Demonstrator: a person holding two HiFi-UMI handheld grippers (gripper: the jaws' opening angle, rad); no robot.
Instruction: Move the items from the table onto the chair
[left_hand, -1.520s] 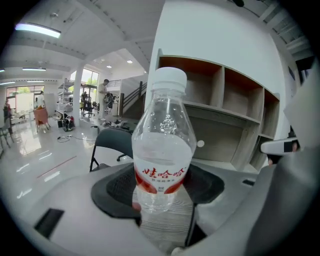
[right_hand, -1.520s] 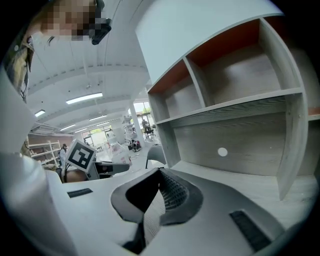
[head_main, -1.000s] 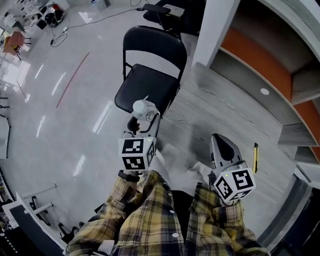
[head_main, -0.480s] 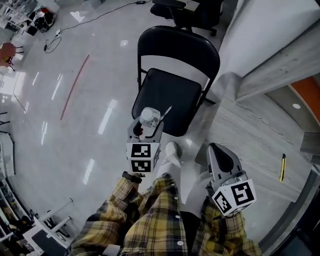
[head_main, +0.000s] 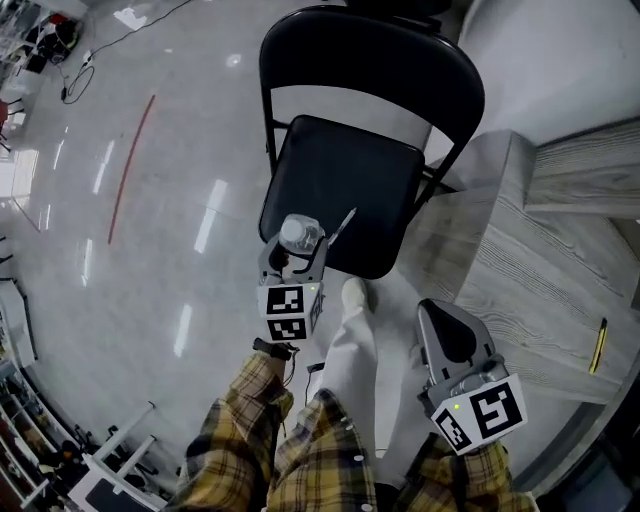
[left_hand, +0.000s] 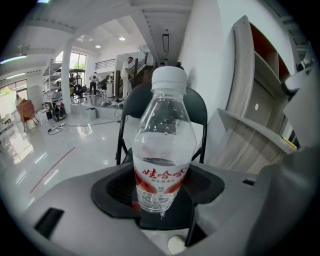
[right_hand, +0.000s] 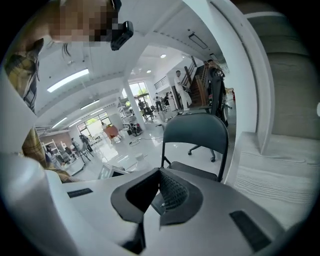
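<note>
L gripper (head_main: 298, 248) is clamped on a water bottle (left_hand: 162, 145), w/ both jaws pressing its lower body. The bottle is upright, clear plastic, w/ a white cap, a red-lettered label and water up to approx the label line. In the head view it sits over the near L edge of the black folding chair (head_main: 340, 190), at the seat's front. Can't tell if its base touches the seat. R gripper (head_main: 440, 325) has its jaws fully together w/ nothing btwn them. It hangs to the R of the chair, above the grey wood-grain platform (head_main: 520, 260). The chair stands on a glossy pale floor (head_main: 190, 120) that throws back strips of ceiling light, and a thin red line (head_main: 130, 165) runs across it. The platform butts up beside the chair's R legs. A small yellow-and-black tool (head_main: 598, 345) lies on the platform well off to the R. A white column (left_hand: 205, 65) rises behind the chair. The room is a big open hall w/ white pillars, ceiling lights and windows at the far end. Several people (left_hand: 127, 75) stand in the bkgd, and a wheeled office chair (right_hand: 215, 95) sits further back. Plaid sleeves (head_main: 240, 430) and a white shoe (head_main: 353, 295) show at the bottom of the head view.
</note>
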